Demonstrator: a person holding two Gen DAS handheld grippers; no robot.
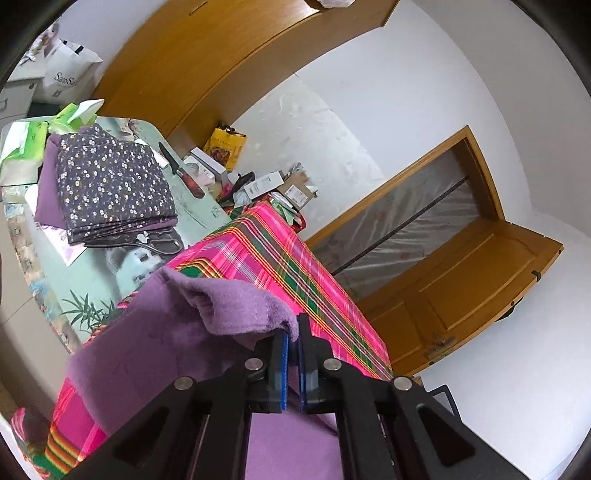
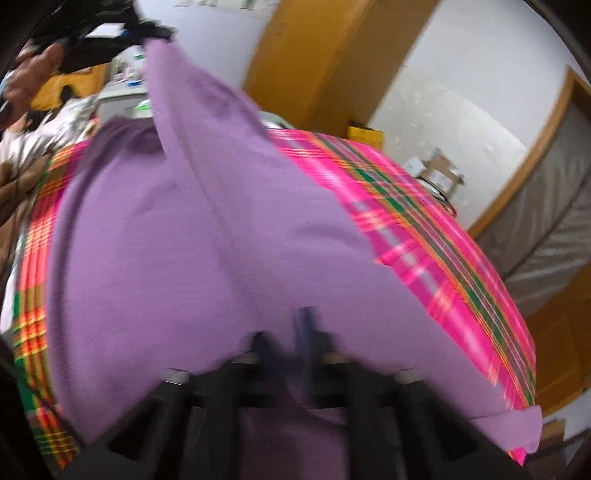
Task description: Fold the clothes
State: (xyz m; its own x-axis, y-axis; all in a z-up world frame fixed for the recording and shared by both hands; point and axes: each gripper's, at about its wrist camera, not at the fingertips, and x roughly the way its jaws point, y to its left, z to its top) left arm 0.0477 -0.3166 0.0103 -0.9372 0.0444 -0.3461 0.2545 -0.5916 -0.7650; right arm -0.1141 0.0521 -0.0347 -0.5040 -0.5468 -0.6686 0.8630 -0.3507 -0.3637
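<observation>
A purple fleece garment [image 1: 159,332] lies spread on the pink plaid cloth [image 1: 295,258] that covers the table. My left gripper [image 1: 293,334] is shut on a bunched edge of it, and the blue pads [image 1: 283,369] pinch the fabric just off the table. In the right wrist view the same left gripper [image 2: 142,31] holds a corner of the purple garment [image 2: 207,236] up at the top left, so the fabric rises in a taut ridge. My right gripper [image 2: 288,332] is blurred; its fingers stand close together with the garment's near edge bunched around them.
A folded dark floral cloth [image 1: 114,184] rests on a purple one at the table's far left, with scissors [image 1: 147,240] and a knife [image 1: 181,170] beside it. Boxes [image 1: 258,184] crowd the far end. A wooden door [image 1: 461,288] stands to the right. A hand [image 2: 33,74] grips the left tool.
</observation>
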